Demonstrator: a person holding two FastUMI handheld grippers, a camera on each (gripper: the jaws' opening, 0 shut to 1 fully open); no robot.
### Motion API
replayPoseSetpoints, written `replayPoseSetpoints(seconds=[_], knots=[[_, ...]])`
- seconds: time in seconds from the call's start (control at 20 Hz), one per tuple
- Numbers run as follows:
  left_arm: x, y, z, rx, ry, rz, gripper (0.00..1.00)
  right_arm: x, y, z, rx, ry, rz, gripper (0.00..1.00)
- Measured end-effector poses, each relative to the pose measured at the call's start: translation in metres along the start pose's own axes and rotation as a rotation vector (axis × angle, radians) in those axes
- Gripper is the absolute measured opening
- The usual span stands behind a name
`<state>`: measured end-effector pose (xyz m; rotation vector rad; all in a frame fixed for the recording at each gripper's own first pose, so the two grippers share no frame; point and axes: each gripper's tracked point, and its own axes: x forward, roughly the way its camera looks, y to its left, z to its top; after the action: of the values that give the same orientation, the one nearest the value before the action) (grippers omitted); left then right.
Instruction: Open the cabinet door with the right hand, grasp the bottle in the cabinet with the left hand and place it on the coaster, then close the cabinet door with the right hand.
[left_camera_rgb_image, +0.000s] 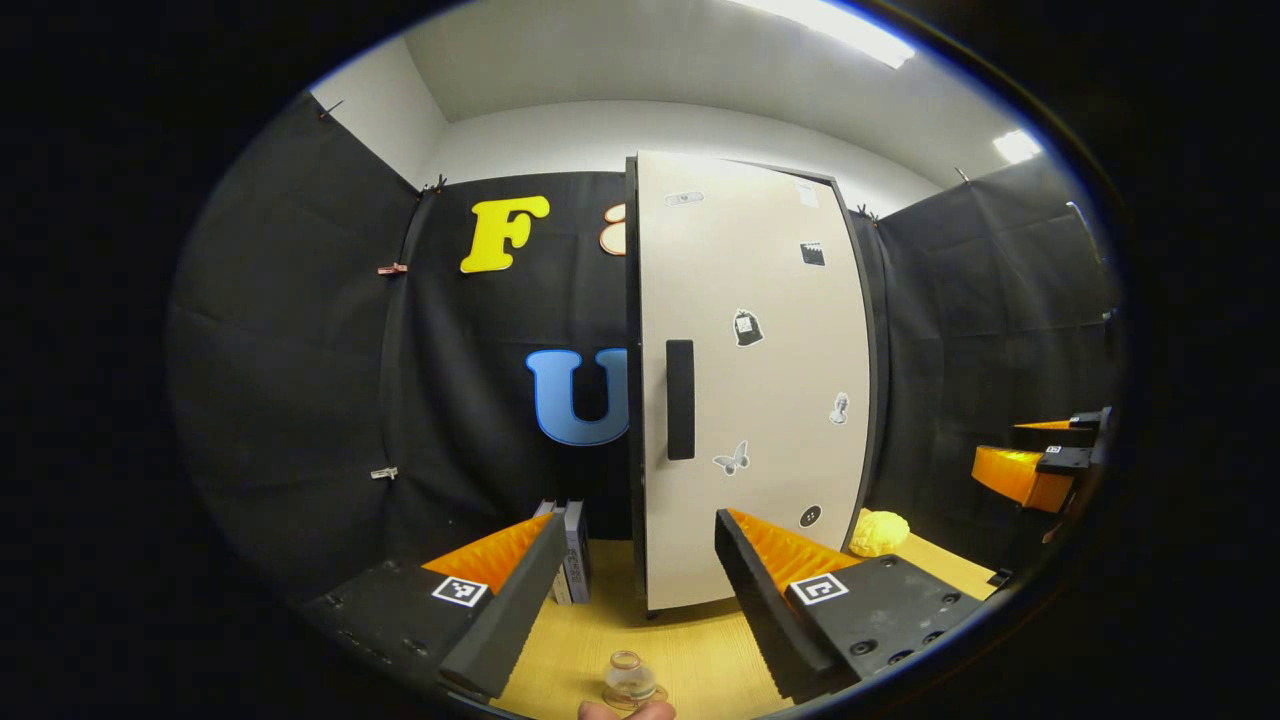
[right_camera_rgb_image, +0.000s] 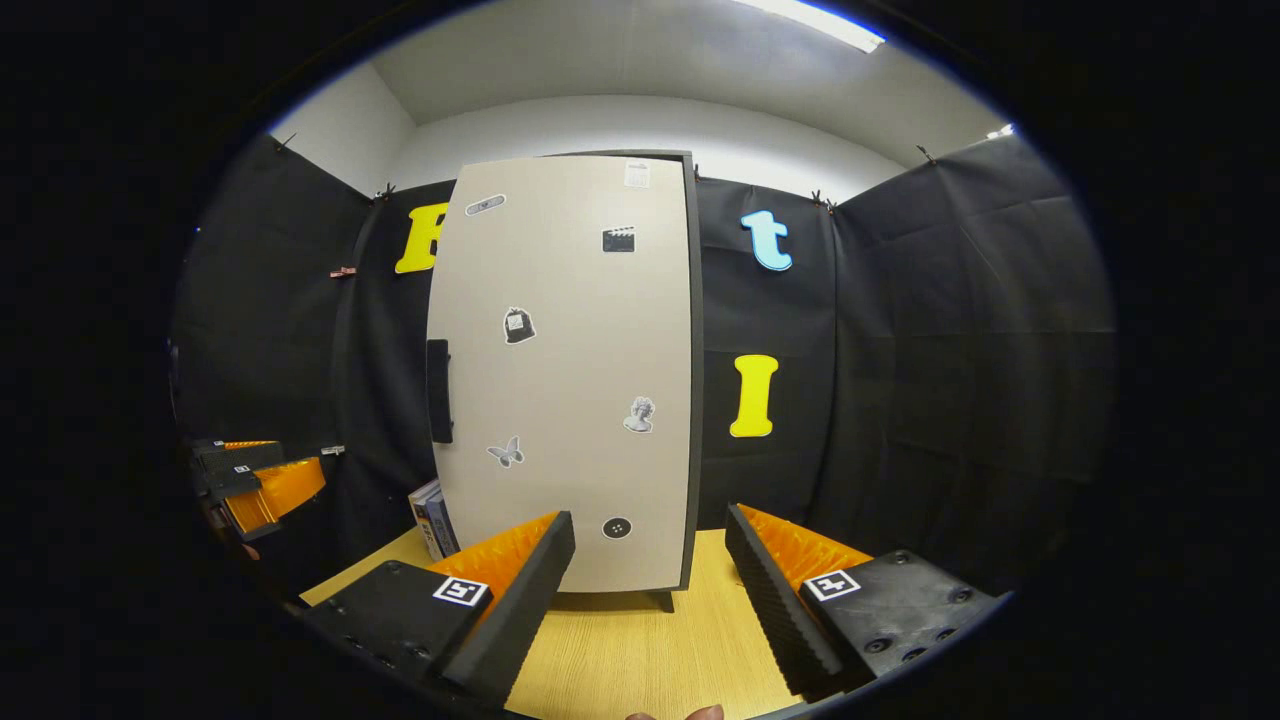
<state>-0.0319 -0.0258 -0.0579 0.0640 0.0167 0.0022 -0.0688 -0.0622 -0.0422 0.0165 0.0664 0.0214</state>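
Now, cabinet door (right_camera_rgb_image: 565, 370): closed, handle (left_camera_rgb_image: 680, 399) untouched.
Left gripper (left_camera_rgb_image: 630, 590): fingers wide, holding nothing.
Right gripper (right_camera_rgb_image: 650, 590): fingers wide, holding nothing.
Glass bottle (left_camera_rgb_image: 628, 679): on the desk (left_camera_rgb_image: 690, 640), below the left fingers.

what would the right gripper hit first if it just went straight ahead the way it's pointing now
Probably the cabinet door. The right gripper is open and points at the door's lower part, with bare table between. Depth is hard to judge, and the handle lies well off that line.
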Motion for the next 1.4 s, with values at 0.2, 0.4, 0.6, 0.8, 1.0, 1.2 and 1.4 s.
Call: replayPoseSetpoints(seconds=[0.2,0.4,0.6,0.8,1.0,1.2,1.4], knots=[[-0.0001,-0.0017,-0.0024,-0.002,0.005,0.000,0.94,0.0017,-0.0018,0.0002,0.000,0.002,-0.002,0.98],[0.0005,-0.0042,-0.0012,0.002,0.005,-0.002,0.94,0.0013,-0.0018,-0.0005,0.001,0.001,-0.006,0.98],[0.0021,-0.0061,-0.0033,0.009,0.008,-0.004,0.94,0.0015,-0.0013,-0.0007,0.005,0.004,-0.006,0.98],[0.0033,-0.0078,-0.0033,0.008,0.010,-0.005,0.94,0.0012,-0.0016,-0.0001,0.006,0.003,-0.010,0.98],[0.0046,-0.0080,-0.0028,0.009,0.007,-0.003,0.94,0.0013,-0.0011,-0.0008,0.006,0.004,-0.012,0.99],[0.0043,-0.0096,-0.0033,0.011,0.007,-0.001,0.94,0.0033,-0.0009,-0.0012,0.005,0.006,-0.011,0.99],[0.0059,-0.0095,-0.0034,0.013,0.008,0.000,0.94,0.0034,-0.0015,-0.0008,0.006,0.008,-0.012,0.98]])
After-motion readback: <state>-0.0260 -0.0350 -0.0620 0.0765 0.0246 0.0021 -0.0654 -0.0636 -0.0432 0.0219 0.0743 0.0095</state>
